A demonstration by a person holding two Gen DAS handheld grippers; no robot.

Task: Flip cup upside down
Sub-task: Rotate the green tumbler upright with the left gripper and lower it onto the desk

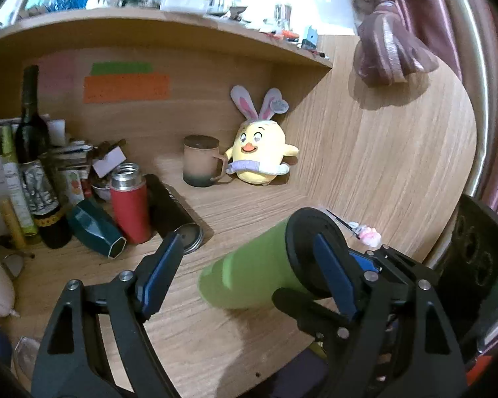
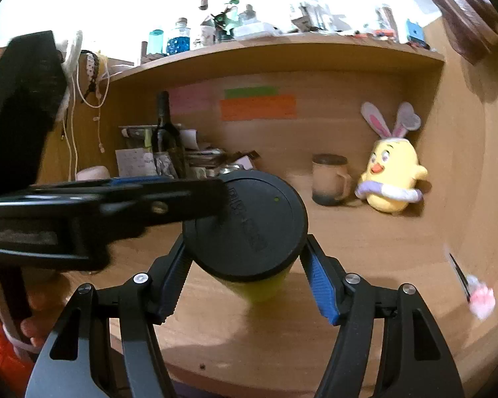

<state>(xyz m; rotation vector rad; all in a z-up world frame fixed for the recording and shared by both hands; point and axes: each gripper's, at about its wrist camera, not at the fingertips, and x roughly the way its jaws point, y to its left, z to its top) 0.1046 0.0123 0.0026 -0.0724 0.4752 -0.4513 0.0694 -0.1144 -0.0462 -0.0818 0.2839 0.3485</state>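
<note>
R gripper clamped on green cup just below its black lid, cup tilted over the desk. L gripper wide open, holding nothing; one finger lies across the lid, other finger clear. Behind: brown mug w/ lid beside yellow chick toy; red flask, uncapped, contents not visible, amid bottle clutter on the L.

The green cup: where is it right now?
The green cup is centre-frame in the right wrist view, between the right gripper fingers above the wooden desk.
</note>
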